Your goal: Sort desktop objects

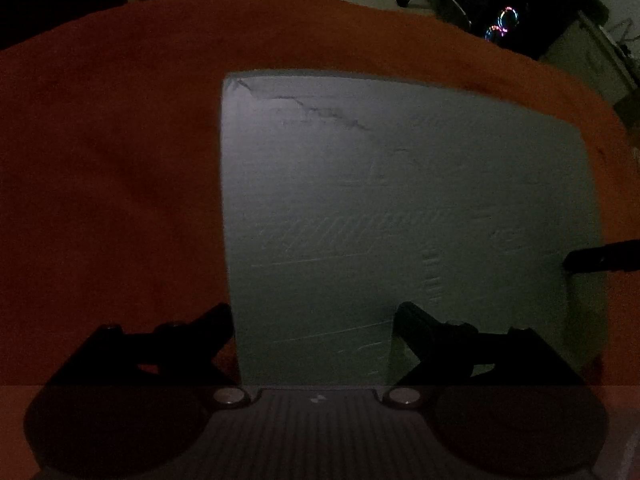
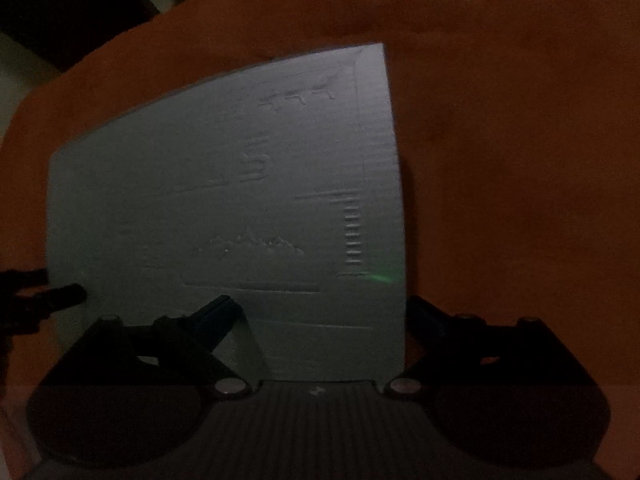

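While grey mat lies flat on orange cloth over bench, left gripper spread wide across mat's near-left corner, empty; right gripper likewise wide, empty, across near-right corner.

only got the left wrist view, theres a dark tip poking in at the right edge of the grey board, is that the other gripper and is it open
Observer: Most likely, yes. The right gripper is open and empty, with one of its fingers over the grey board and the other over the orange cloth.
Operator: anything on the board over there
Observer: No objects. The right wrist view shows faint relief markings, including a large S-like shape.
Operator: anything else i cant see
Observer: A small green glint near the board's right edge.
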